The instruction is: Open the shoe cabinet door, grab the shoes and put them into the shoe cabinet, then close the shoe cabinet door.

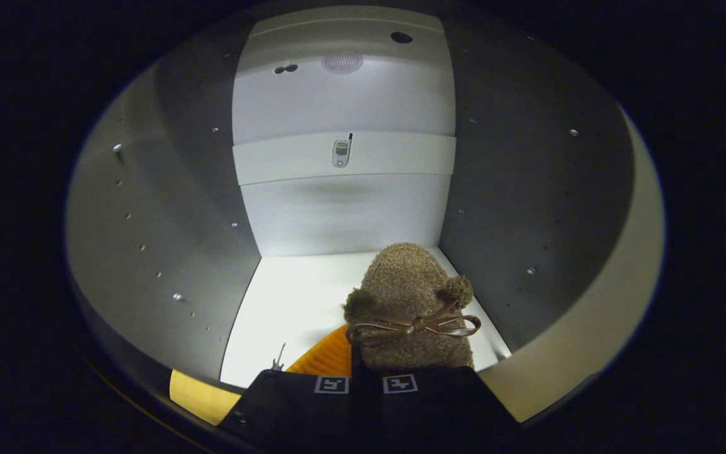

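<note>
At lower left of the frame sits the shoe cabinet (167, 252) wall; lower centre, my gripper (366, 383) fingers are nearly closed, pinching the fuzzy slipper (410, 296) over the cabinet floor. I judge a loose heel grip could tip it sideways on release.

- The gripper (366, 378) points forward and slightly downward into the cabinet.
- Its jaws sit drawn close together, almost touching.
- Both fingers (312, 403) grip the slipper's heel end.
</note>
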Motion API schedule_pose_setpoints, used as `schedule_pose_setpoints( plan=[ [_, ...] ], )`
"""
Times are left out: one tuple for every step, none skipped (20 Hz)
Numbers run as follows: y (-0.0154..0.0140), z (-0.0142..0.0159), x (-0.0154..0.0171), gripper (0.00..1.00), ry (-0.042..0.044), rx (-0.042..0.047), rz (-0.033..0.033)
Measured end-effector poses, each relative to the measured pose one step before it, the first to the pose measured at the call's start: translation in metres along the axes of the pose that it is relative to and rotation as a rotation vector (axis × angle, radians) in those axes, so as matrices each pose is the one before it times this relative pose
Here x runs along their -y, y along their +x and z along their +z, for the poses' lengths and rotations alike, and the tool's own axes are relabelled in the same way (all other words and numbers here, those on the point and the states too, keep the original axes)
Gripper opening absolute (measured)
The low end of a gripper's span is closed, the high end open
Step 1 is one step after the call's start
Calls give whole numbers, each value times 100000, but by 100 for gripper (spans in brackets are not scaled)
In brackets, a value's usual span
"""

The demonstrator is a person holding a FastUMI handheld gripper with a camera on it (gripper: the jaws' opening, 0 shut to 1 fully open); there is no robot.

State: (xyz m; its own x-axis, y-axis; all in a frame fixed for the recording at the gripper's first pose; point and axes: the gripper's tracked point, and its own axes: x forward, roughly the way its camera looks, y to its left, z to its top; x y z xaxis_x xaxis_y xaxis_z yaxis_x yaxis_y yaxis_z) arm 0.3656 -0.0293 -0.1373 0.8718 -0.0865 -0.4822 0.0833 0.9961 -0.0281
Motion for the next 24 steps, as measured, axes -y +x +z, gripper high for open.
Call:
schedule_pose_setpoints(
  plan=[
    [1212,331,-69,5,-125,-622,-149],
    [1239,440,-109,5,-466,-250,-33],
    [1214,416,-104,5,-195,86,173],
    [1147,320,-141,5,258,-439,285],
    [1169,295,-9,5,887,-575,180],
    [1132,261,-33,5,1250,-281,232],
    [893,80,40,5,1405,-479,193],
    [901,-45,-1,5,1136,-937,10],
    [749,-205,55,5,1093,-1010,61],
    [390,-276,83,5,251,-839,203],
    [348,-359,90,5,-431,-900,-176],
    [148,-138,-84,5,-517,-471,-80],
    [-47,-75,-81,6,-665,135,6],
    [-177,119,111,6,-1423,630,-1326],
    [-431,-90,-36,11,-1471,271,-201],
    [-200,-9,-212,13,-1221,231,392],
    [-177,-228,25,25,-943,-547,-659],
    [-211,-384,-110,24,-807,-1056,308],
    [-144,-344,-122,24,-582,-993,472],
    [-274,-231,-31,24,-258,-524,-16],
    [-485,215,43,31,371,597,114],
    [-254,234,-120,38,928,1246,408],
    [-446,231,66,45,628,1155,-320],
    [-542,-22,94,51,338,317,-541]
  ],
)
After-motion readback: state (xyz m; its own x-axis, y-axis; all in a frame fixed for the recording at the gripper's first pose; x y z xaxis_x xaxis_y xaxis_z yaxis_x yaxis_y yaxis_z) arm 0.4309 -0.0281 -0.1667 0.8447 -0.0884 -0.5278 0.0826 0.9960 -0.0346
